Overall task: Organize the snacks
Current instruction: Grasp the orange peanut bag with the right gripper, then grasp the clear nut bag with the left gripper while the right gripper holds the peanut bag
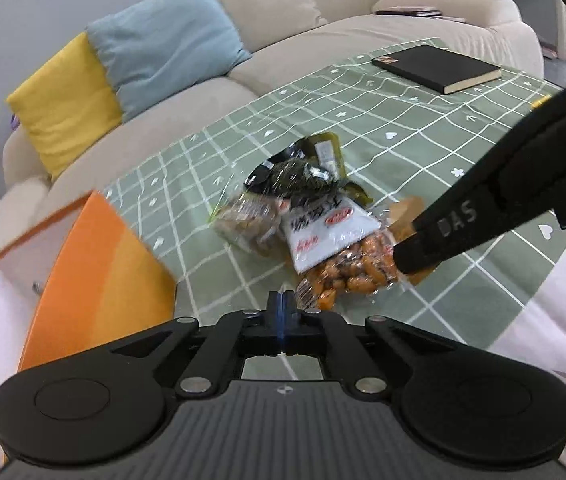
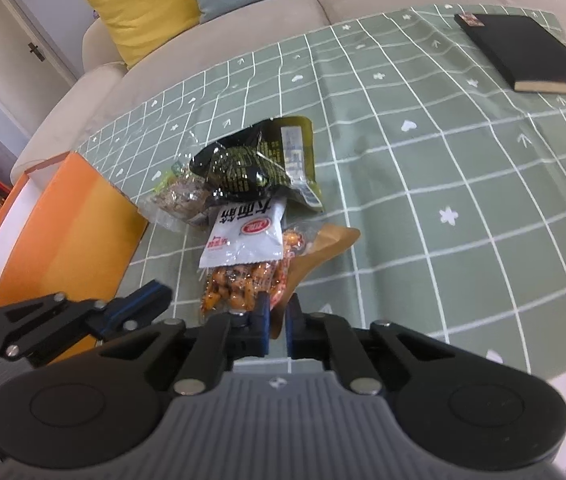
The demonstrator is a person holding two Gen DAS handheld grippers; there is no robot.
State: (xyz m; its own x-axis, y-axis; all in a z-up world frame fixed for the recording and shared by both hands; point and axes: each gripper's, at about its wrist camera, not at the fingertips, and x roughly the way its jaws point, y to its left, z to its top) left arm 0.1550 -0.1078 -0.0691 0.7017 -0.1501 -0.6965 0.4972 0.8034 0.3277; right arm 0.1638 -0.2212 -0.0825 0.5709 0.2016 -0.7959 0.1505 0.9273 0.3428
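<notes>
A pile of snack packets lies on the green checked tablecloth (image 1: 423,152): a dark green packet (image 2: 251,168), a clear packet of brown bits (image 2: 181,200), a white packet (image 2: 243,236), a clear packet of orange nuts (image 2: 243,284) and a tan packet (image 2: 335,244). My right gripper (image 2: 277,314) is shut on the near edge of the tan packet; in the left wrist view it (image 1: 407,260) reaches in from the right. My left gripper (image 1: 281,304) is shut with nothing between its fingers, just left of the orange nuts' corner (image 1: 311,300). An orange box (image 1: 95,260) stands at the left.
A black book (image 1: 439,66) lies at the far right of the table. Behind the table runs a beige sofa (image 1: 283,0) with a yellow cushion (image 1: 67,104) and a blue cushion (image 1: 163,40). The cloth between the pile and the book is bare.
</notes>
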